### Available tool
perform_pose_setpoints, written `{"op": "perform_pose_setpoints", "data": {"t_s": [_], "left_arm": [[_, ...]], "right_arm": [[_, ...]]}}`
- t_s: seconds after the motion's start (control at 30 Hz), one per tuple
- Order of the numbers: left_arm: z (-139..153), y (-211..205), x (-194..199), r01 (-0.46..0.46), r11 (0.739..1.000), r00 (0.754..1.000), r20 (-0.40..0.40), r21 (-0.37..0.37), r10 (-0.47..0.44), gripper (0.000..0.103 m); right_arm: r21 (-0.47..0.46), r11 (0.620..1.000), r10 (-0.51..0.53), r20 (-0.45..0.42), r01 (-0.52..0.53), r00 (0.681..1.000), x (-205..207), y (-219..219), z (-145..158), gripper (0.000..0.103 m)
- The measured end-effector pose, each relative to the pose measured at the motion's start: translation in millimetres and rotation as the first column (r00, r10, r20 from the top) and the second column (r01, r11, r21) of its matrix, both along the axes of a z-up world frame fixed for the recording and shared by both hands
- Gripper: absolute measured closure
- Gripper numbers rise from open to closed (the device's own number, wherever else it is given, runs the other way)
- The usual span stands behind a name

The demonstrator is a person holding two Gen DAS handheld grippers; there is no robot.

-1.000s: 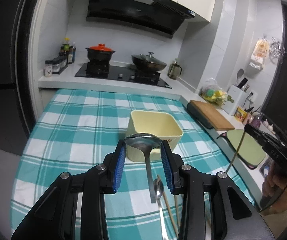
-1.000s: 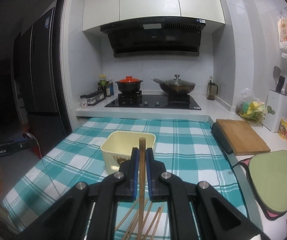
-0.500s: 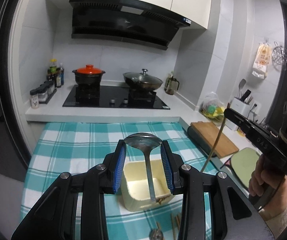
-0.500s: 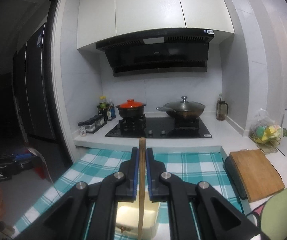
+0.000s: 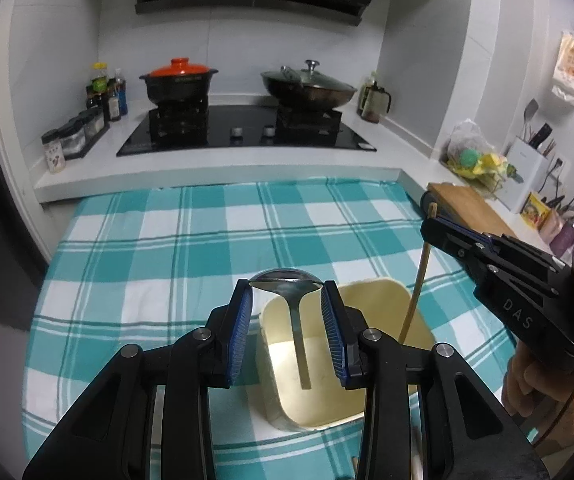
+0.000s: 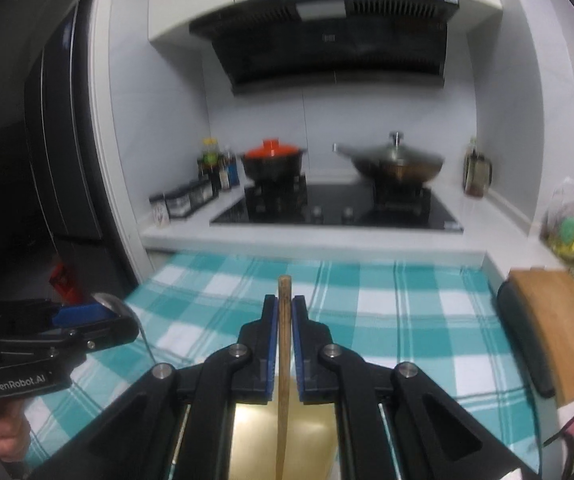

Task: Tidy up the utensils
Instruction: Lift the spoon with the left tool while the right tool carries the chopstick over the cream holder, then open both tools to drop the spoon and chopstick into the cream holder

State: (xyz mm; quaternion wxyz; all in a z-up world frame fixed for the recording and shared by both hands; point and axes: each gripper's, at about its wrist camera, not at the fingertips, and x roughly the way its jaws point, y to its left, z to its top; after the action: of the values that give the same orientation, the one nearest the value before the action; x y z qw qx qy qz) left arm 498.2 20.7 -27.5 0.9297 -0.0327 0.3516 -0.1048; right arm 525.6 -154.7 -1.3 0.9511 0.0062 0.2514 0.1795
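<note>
1. Where the left wrist view looks down over the checked tablecloth [image 5: 147,248], the left gripper [image 5: 286,286] pinches a metal spoon [image 5: 293,300] by its bowl, pads on either side, handle hanging down into the cream bin [image 5: 391,300] just below. At right, the right gripper [image 5: 433,224] clamps a wooden chopstick [image 5: 417,288] whose lower end dips behind the bin's rim.
2. In the right wrist view, the jaws are pressed together on the upright chopstick, its lower end over the bin's yellow inside; the left gripper sits low at left.
</note>
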Motion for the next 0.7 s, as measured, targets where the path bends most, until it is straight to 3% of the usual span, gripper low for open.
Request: {"op": "perform_pose_setpoints", "data": {"t_s": [0.23,0.27,0.33,0.4,0.47,0.6,0.7], "left_arm": [[-27,-10,21,-0.023,1.000,0.996,-0.089,0.013,0.024,0.062],[-25,-10,20,-0.030,0.999,0.996,-0.087,0.017,0.031,0.055],[-15,-7,9,-0.038,0.999,0.997,-0.059,0.027,0.040,0.040],[-2,-4,-8,-0.036,0.998,0.999,-0.011,0.048,0.037,0.025],[11,1,-34,-0.041,0.995,0.998,0.050,0.089,0.037,0.009],[22,12,-93,-0.031,0.990,0.993,0.119,0.134,0.015,0.003],[7,20,-138,-0.009,0.989,0.996,0.092,0.150,-0.005,0.002]], "right_arm": [[-0.021,1.000,-0.024,-0.153,0.021,0.988,24,-3,-38,0.095],[-0.012,0.999,-0.036,-0.181,0.034,0.983,28,-5,-40,0.094],[0.005,0.998,-0.065,-0.215,0.067,0.974,31,-10,-39,0.076],[0.020,0.995,-0.088,-0.212,0.094,0.973,26,-18,-30,0.063],[0.024,0.995,-0.092,-0.183,0.098,0.979,11,-27,-15,0.058],[-0.049,0.995,-0.097,-0.130,0.091,0.987,-33,-40,10,0.041],[-0.107,0.991,-0.087,-0.106,0.076,0.991,-72,-48,16,0.039]]}}
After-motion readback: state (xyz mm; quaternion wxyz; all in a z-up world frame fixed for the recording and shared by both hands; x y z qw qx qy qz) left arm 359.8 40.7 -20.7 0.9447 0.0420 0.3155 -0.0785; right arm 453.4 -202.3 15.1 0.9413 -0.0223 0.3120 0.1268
